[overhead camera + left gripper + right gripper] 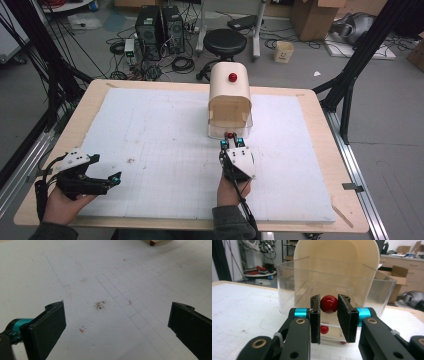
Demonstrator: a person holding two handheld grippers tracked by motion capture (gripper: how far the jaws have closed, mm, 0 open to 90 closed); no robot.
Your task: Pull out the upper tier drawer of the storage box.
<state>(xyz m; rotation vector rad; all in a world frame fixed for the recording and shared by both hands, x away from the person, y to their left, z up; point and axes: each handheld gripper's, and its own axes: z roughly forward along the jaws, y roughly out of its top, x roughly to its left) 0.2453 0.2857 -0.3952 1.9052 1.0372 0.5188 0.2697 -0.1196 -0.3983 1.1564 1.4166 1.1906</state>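
A cream box [229,95] with a rounded top and a red knob [232,77] on it stands at the far middle of the white foam board [160,135]. A clear plastic drawer [243,131] sticks out of its near side. In the right gripper view the drawer's see-through walls [294,290] stand before the cream shell [337,255]. My right gripper [329,301] is shut on the drawer's red ball knob [329,303], a pad on each side. My left gripper [116,178] rests at the board's near left, its jaws wide open over bare board [117,315].
The board lies on a wooden table [90,97] and has a pencilled grid [125,290] and a dark smudge [100,305]. A corner of the box [155,242] shows far ahead of the left gripper. Beyond the table stand a black stool [225,42] and computer towers [160,25].
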